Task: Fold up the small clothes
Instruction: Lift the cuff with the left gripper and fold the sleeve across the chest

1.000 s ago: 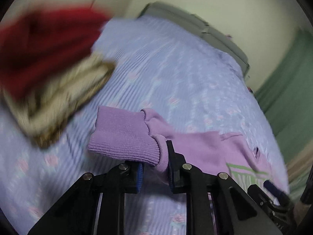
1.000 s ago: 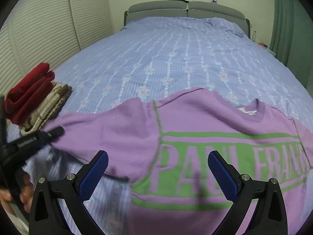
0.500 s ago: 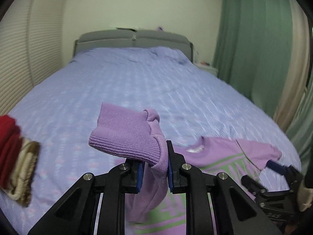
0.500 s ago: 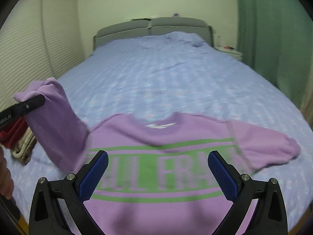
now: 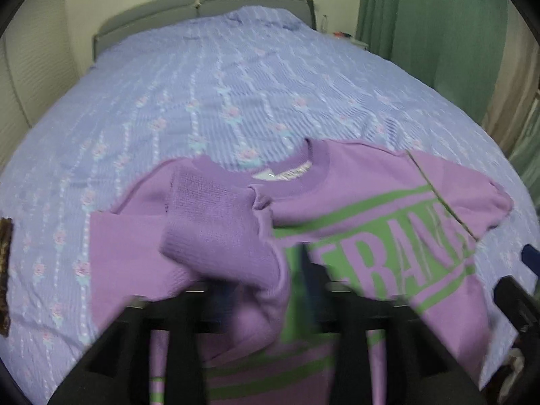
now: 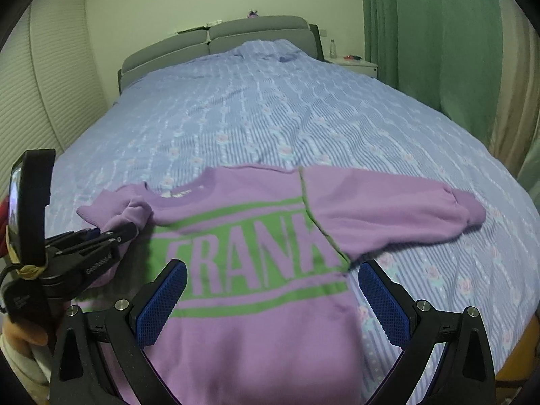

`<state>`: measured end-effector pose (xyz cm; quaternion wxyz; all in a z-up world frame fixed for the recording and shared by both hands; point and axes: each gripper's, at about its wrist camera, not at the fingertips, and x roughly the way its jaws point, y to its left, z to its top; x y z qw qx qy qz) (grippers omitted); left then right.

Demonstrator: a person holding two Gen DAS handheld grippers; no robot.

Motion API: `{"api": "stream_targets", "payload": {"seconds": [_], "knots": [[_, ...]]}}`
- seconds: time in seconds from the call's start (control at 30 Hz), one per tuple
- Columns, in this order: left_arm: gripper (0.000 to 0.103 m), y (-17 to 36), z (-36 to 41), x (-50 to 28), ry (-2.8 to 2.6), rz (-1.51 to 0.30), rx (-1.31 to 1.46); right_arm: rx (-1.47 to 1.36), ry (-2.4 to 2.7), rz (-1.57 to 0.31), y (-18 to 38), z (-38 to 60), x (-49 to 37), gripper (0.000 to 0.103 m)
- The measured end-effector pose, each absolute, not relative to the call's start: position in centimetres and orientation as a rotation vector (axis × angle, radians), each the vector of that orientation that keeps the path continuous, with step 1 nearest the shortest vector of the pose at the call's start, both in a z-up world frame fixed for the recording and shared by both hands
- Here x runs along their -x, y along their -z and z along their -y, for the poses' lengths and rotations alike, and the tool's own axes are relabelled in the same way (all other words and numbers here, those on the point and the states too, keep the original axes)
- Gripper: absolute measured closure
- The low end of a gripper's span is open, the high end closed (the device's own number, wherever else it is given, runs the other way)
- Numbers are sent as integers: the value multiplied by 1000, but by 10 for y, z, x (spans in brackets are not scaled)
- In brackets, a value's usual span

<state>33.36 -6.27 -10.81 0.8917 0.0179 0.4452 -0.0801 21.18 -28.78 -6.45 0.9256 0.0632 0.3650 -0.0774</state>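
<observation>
A purple sweatshirt [image 6: 256,270] is lying front-up on the near part of a bed [image 6: 270,118] covered in a lilac-blue spread with small flower motifs. Across its chest, between two green bars, big green block letters are showing: "FRANK" in the right wrist view, while the left wrist view is catching only "RAN" with a cut-off letter on each side. A small neck label [image 5: 287,174] is sitting inside the collar, its print too blurred to read.

The left gripper [image 5: 266,290] is hovering over the sweatshirt's chest with the ribbed cuff [image 5: 216,222] of one sleeve draped between its jaws. Those jaws have just been opening and are standing apart, no longer pinching the cuff; they are heavily blurred. From the right wrist view, this gripper's black body is carrying white lettering that is too small to make out, and a hand [image 6: 23,334] is holding it at the lower left.

The right gripper [image 6: 270,290] is hanging over the sweatshirt's lower half, its blue-padded jaws spread wide with nothing between them. The other sleeve [image 6: 388,209] is stretching out flat toward the right edge of the bed.

A grey headboard [image 6: 216,38] is closing off the far end, and green curtains [image 6: 438,33] are hanging on the right. At the left edge of the left wrist view, a sliver of patterned brown fabric [image 5: 5,270] is peeking in.
</observation>
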Motion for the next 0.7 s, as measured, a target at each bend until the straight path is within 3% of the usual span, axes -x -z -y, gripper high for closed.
{"api": "stream_targets", "payload": {"seconds": [0.03,0.1,0.17,0.37,0.43,0.53,0.63,0.7], "knots": [[23,104,63,-331,175,-918,-28,-131,161,-751,66,289,-211,1],[22,87,58,-316,201,-852,-23,-134,164,-752,68,293,-209,1],[14,75,52,-299,218,-798,-34,-142,167,-749,69,296,-207,1],[13,66,0,-241,170,-668,-143,-150,118,-741,71,282,-206,1],[17,77,-15,-234,132,-687,-167,-138,96,-742,76,271,-213,1],[32,98,-40,-232,119,-751,-119,-152,38,-760,89,252,-230,1],[45,117,-56,-228,108,-791,-86,-164,-8,-804,105,238,-248,12],[48,126,-62,-228,126,-813,-70,-177,-26,-836,115,232,-258,19]]}}
